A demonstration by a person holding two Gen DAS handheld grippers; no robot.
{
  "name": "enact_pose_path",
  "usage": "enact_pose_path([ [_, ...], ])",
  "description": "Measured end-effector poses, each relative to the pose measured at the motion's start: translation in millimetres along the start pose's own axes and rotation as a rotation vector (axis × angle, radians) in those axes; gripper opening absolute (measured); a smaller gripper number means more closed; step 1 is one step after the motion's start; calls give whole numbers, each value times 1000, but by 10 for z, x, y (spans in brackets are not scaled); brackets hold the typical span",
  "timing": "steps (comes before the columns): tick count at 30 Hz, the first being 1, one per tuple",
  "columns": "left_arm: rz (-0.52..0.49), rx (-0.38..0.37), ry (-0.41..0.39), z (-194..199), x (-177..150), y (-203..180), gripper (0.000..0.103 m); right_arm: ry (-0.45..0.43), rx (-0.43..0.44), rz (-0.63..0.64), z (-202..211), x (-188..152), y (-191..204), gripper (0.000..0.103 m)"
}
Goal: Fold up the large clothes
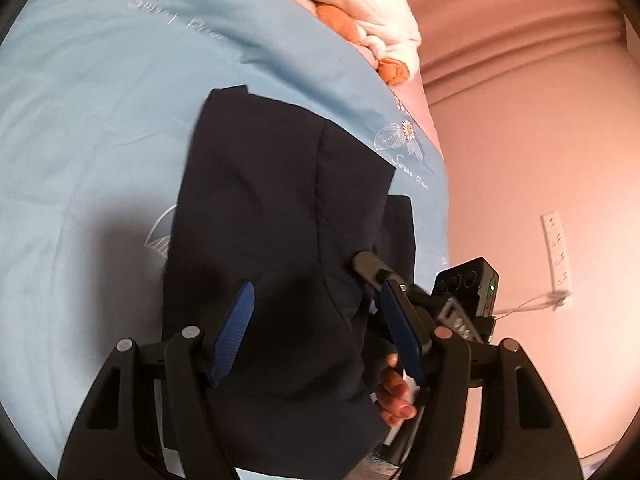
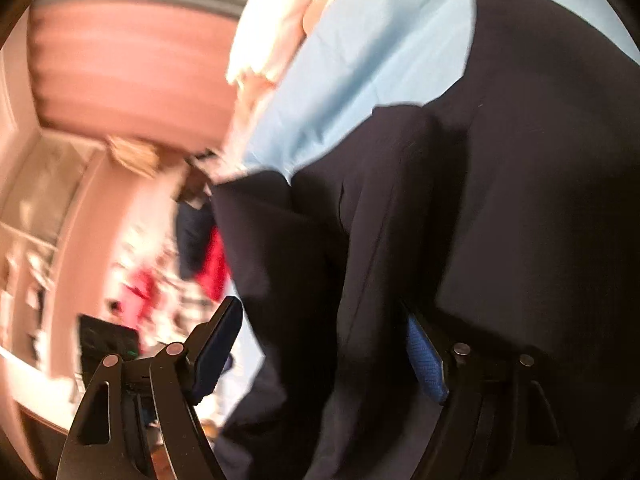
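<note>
Two grippers, one dark garment (image 1: 280, 216) between them: it lies on the blue sheet (image 1: 80, 140) at the bed's right side, its long axis running away from me toward the pillows (image 1: 360, 4). My left gripper (image 1: 316, 312) is spread wide above the near end, cloth showing between the pads but, as far as I can judge, not pinched. In the left view the other tool (image 1: 424, 300) reaches in at the near right edge, where a flap (image 1: 400, 232) droops past the mattress. My right gripper (image 2: 320, 352) is also parted wide; cloth passes between its fingers and drapes over the right finger (image 2: 428, 364), though blur keeps me from telling whether it bears on either pad. So the right is nearer the hanging edge, the left nearer the middle. I'd guess the next fold goes leftward or away, since that is where the open sheet lies; to the right there is only the bed edge and the wall (image 1: 520, 160)
</note>
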State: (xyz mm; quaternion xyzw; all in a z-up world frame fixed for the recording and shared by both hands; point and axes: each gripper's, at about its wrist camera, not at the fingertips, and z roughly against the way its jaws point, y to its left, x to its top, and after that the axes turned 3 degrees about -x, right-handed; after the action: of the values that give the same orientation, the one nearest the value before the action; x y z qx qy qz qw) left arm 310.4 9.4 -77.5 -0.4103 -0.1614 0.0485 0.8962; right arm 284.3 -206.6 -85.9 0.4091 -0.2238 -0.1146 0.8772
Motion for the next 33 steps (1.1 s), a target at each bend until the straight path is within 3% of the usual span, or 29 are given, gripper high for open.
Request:
enact_pose_path([
  [3, 18, 27, 1, 44, 27, 147, 66, 1, -112, 78, -103, 0, 151, 76],
  [5, 26, 31, 12, 50, -1, 231, 66, -1, -120, 134, -176, 22, 243, 39],
  [8, 34, 51, 21, 30, 7, 293, 66, -4, -107, 160, -176, 31, 273, 15],
  [10, 44, 59, 24, 30, 25, 331, 66, -21, -86, 187, -93, -24, 252, 9],
  [16, 48, 81, 22, 144, -6, 389, 66, -123, 70, 182, 395, 32, 280, 6],
  [20, 9, 97, 15, 180, -29, 298, 66, -203, 119, 202, 895, 136, 261, 6],
  [25, -90, 112, 36, 39, -90, 81, 66, -278, 55, 184, 1307, 294, -57, 6],
  [33, -276, 137, 103, -448, -235, -428, 66, -229, -18, 69, 1156, 405, -750, 6],
])
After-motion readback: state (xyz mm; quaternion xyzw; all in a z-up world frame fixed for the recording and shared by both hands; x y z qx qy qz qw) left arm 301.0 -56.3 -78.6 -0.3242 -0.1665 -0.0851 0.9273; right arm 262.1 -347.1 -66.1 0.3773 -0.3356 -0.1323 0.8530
